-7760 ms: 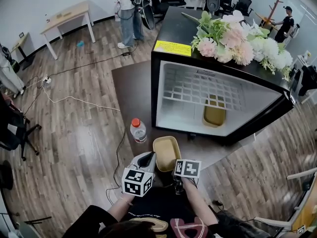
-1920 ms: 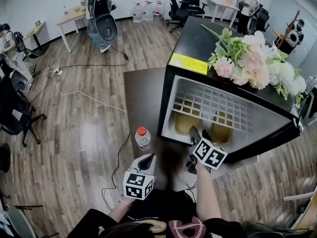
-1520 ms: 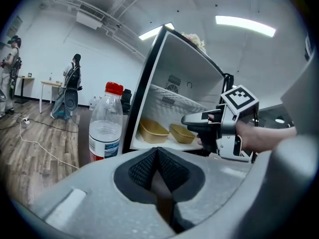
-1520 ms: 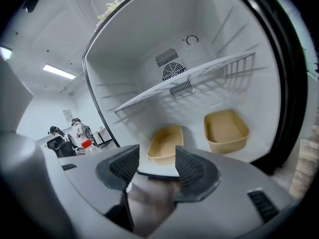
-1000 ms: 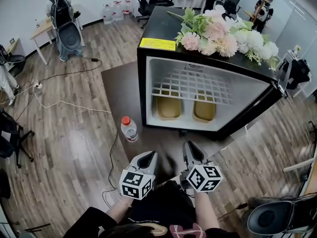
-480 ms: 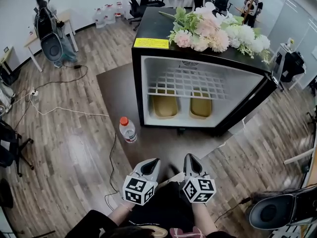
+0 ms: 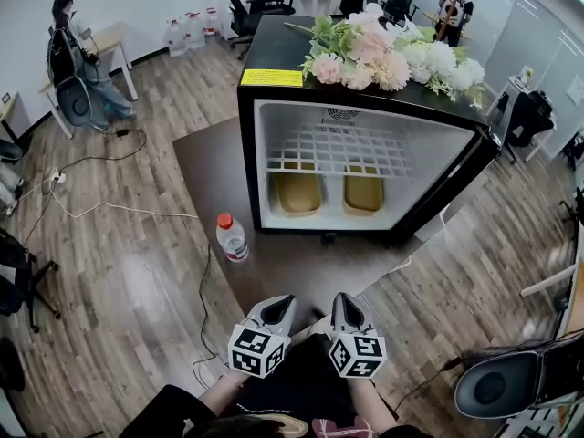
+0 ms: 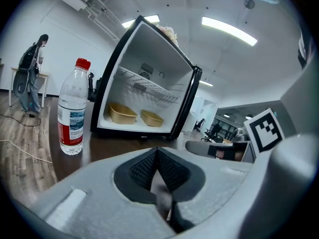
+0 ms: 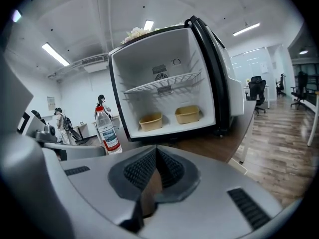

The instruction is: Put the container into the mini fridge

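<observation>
The black mini fridge (image 7: 246, 153) stands open on the dark table. Two tan containers lie side by side on its floor under the wire shelf (image 7: 338, 149): one at the left (image 7: 297, 192), one at the right (image 7: 363, 192). Both also show in the left gripper view, left container (image 8: 122, 112) and right container (image 8: 151, 117). The right gripper view has them too, left container (image 9: 151, 120) and right container (image 9: 187, 114). My left gripper (image 7: 279, 303) and right gripper (image 7: 340, 301) sit close to my body, well short of the fridge. Each is shut with nothing between its pads.
A red-capped water bottle (image 7: 231, 236) stands on the table (image 7: 214, 167) left of the fridge. Flowers (image 7: 392, 53) lie on the fridge top. A cable (image 7: 119, 210) runs over the wooden floor. A person (image 7: 73, 62) stands far left, and a chair (image 7: 511, 386) sits at lower right.
My right gripper has come back from the fridge mouth to beside the left gripper, and its jaws have shut. The second container stays in the fridge next to the first.
</observation>
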### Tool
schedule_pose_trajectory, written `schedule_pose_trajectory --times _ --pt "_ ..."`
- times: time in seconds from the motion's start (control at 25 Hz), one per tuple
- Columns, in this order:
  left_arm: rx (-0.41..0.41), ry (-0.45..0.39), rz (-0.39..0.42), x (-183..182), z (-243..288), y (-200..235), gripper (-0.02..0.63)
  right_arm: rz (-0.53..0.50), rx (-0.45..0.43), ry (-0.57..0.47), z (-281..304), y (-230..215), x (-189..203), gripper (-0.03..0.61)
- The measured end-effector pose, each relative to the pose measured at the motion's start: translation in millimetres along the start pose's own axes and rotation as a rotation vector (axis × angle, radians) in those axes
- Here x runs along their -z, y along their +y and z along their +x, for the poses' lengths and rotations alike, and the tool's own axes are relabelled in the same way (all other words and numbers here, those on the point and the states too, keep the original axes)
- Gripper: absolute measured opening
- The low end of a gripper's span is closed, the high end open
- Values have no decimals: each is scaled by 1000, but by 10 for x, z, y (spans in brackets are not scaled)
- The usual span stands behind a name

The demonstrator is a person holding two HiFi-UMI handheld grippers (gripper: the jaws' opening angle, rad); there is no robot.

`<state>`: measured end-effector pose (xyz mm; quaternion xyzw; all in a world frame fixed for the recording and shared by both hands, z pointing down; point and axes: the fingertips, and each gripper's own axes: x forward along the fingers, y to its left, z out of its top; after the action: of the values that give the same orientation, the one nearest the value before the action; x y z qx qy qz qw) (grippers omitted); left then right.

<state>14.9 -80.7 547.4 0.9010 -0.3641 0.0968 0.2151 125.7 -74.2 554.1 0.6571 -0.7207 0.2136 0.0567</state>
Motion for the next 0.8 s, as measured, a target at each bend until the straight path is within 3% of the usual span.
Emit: schedule_pose_trajectory --times 0.32,0.8 --pt "-3 -12 6 58 1 -27 8 -64 -1 30 -88 5 54 8" --pt "14 -9 34 46 64 -124 8 -66 -7 45 -100 -4 122 8"
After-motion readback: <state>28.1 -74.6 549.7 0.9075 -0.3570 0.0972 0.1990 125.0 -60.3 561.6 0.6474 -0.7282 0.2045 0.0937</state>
